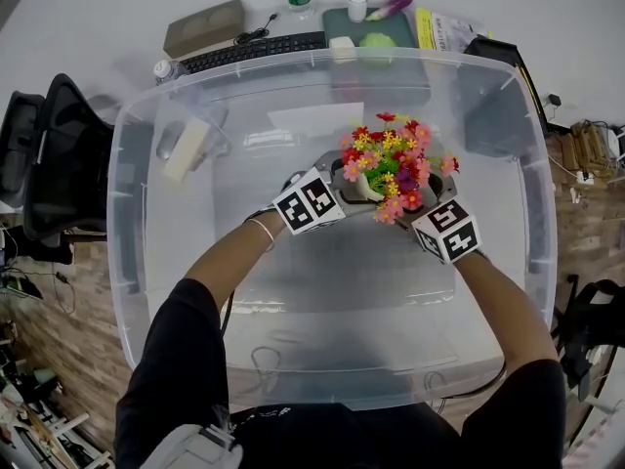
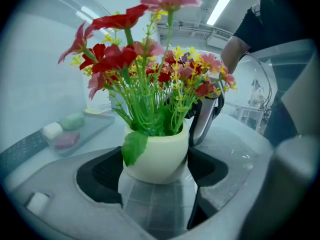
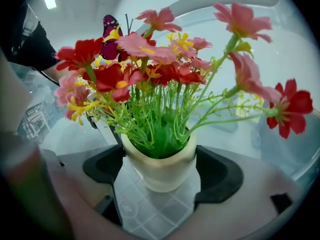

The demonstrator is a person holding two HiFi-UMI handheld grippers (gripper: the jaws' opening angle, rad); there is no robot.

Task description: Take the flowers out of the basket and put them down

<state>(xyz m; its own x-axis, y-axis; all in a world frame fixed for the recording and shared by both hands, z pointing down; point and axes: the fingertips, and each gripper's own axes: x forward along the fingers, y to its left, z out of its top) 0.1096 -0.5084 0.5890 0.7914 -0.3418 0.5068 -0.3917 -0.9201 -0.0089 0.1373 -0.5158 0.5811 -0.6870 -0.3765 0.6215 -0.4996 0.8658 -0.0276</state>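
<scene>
Flowers [image 1: 393, 164] in a cream pot [image 3: 160, 170] sit clamped by the right hand-held gripper [image 3: 159, 159]

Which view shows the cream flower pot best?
The right gripper view: the cream pot sits unobstructed between the jaws. The left gripper view shows it too, with a leaf over its rim. In the head view the flowers hide nearly all of it.

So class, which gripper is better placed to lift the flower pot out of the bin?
Right, probably: the right gripper has its pads against both sides of the flower pot, while the jaws of the left gripper stand apart around it.
</scene>
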